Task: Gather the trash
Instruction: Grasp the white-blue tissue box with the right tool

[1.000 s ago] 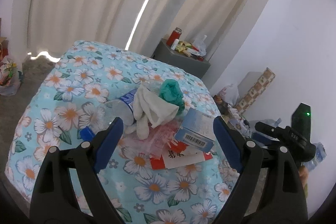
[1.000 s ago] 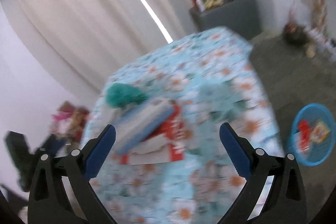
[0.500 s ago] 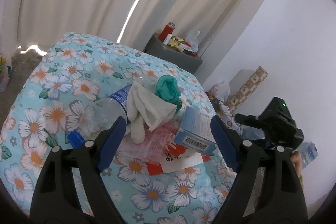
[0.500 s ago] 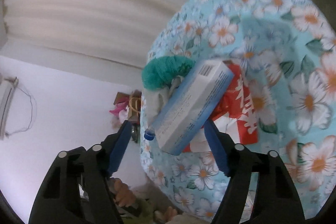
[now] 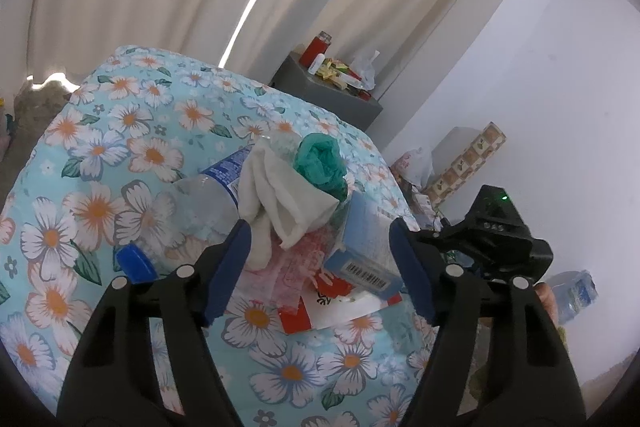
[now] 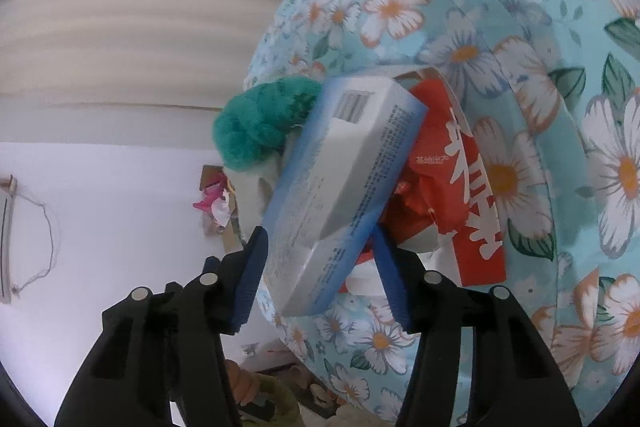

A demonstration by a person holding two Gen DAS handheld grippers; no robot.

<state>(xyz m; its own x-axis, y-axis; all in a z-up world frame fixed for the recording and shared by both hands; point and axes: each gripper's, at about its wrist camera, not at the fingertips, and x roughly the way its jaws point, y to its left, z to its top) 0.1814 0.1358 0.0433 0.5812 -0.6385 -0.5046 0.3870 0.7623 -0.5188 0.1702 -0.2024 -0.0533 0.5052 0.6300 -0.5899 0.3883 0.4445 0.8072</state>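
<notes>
Right gripper [image 6: 320, 267] had its fingers [image 6: 250, 279] clamped on the blue box [image 6: 340, 187], which leaned on the trash pile near the bench [image 6: 520, 7] corner. Only the left wrist view showed the plastic bottle [image 5: 200, 203], white cloth [image 5: 280, 195] and pink wrapper [image 5: 296, 271]. Left gripper [image 5: 320, 271] hung spread apart, gripping nothing. The red packet [image 6: 460, 167] lay under the box, the green netting [image 6: 260, 119] beside it. Bare floral cloth stretched toward the far edge.
</notes>
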